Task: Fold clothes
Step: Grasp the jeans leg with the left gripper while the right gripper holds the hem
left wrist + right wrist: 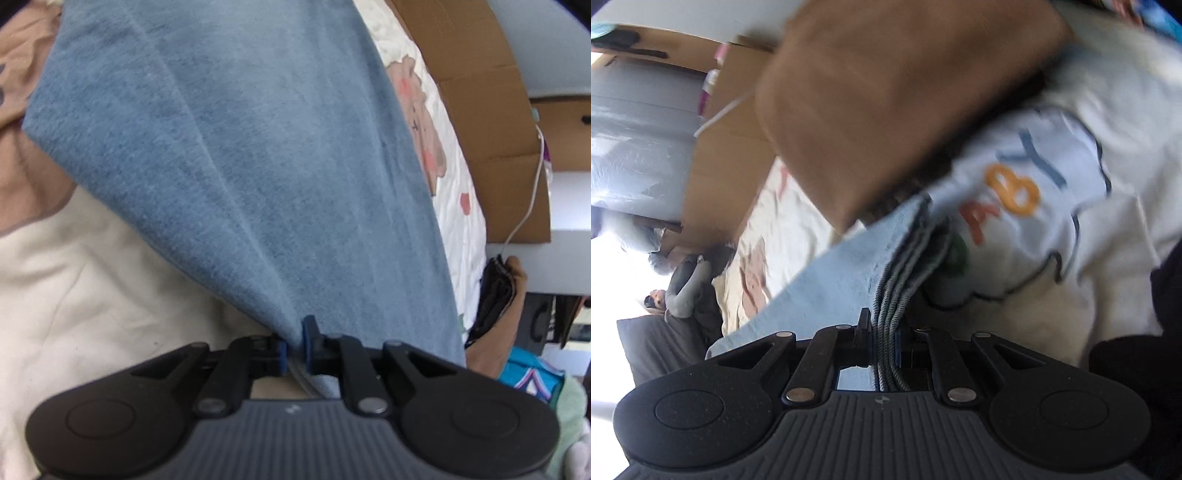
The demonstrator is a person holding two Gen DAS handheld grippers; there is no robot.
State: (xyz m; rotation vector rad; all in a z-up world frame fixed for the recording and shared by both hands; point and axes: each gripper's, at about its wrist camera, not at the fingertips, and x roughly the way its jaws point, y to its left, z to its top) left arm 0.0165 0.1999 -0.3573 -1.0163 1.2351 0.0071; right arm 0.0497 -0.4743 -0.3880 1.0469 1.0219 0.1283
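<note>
Blue garment (240, 147) fills view; edges probably hidden.

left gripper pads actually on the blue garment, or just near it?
Touching. The left wrist view shows the left gripper with both blue pads pinched on a bunched fold of the blue garment, no gap, the cloth fanning out from the pinch.

Cardboard boxes (491, 122) close along the bed's (458, 206) far side.
</note>
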